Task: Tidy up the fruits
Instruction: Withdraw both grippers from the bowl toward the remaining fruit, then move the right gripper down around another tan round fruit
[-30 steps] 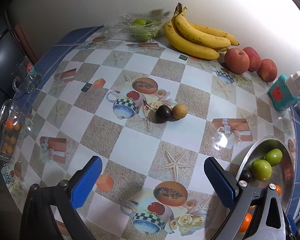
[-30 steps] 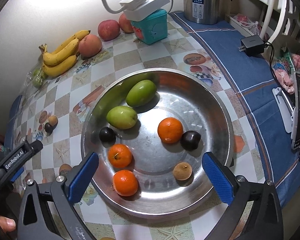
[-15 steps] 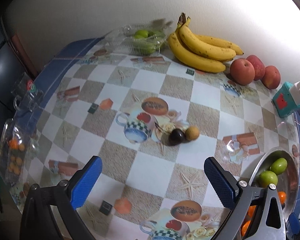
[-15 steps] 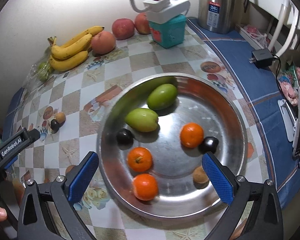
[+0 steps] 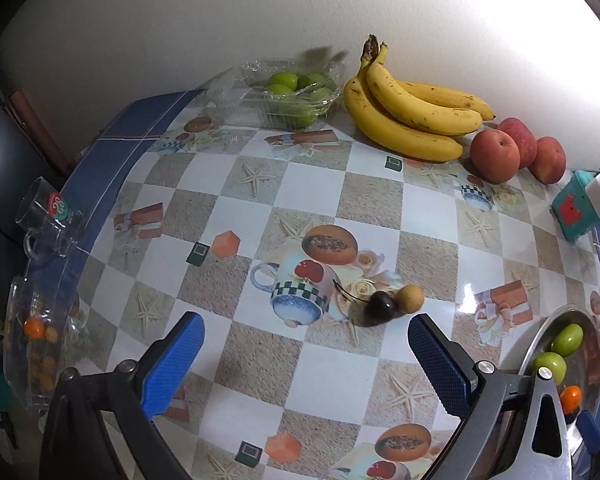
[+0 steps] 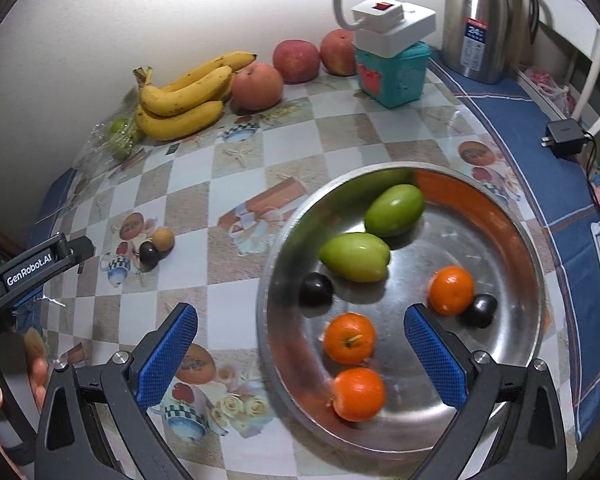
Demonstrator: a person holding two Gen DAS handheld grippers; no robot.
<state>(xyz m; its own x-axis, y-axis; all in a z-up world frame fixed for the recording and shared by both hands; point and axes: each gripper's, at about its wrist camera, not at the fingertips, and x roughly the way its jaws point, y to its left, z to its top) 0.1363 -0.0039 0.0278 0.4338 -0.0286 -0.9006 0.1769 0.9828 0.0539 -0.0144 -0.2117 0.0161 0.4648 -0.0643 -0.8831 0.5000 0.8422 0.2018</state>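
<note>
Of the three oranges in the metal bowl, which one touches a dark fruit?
The orange farthest right in the metal bowl: a dark fruit sits against its right side. The other two oranges lie apart from both dark fruits.

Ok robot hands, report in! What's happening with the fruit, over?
Left gripper open, empty. Right gripper open, empty, over metal bowl. Dark cherry and small tan fruit touching on the table, not in the bowl. Nothing blocking them.

Left gripper [image 5: 304, 354] and right gripper [image 6: 300, 346] both hang with their 2 blue fingers [image 5: 172, 364] spread wide, gripping nothing.
</note>
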